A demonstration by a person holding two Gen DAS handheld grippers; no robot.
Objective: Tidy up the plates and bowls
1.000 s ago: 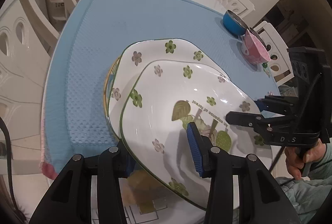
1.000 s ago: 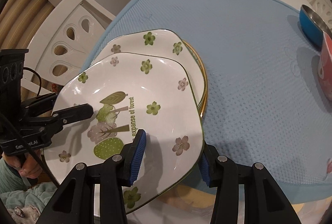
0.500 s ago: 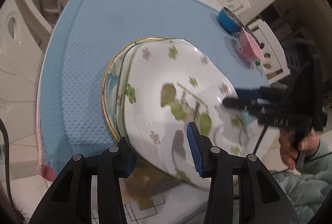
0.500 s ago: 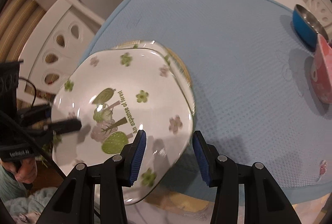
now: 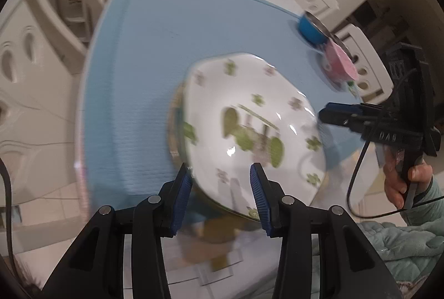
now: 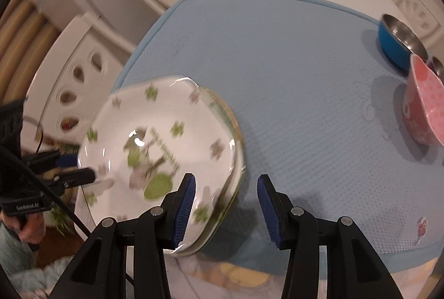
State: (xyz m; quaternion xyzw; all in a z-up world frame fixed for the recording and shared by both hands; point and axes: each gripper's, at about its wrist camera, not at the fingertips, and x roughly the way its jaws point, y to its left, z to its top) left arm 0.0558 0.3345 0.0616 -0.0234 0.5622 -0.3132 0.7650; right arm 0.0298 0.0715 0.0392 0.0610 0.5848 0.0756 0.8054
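**Both grippers let go of the floral plate**

Released since a second ago, the floral plate (image 5: 249, 116) rests stacked on the blue mat (image 5: 155, 55). Left gripper (image 5: 220, 196) and right gripper (image 6: 226, 208) stand apart, holding nothing.

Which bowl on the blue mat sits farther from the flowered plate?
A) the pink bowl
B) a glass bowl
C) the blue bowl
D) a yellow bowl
C: in the right wrist view the blue bowl lies further back on the blue mat, behind the pink bowl, which stands between it and the flowered plate.
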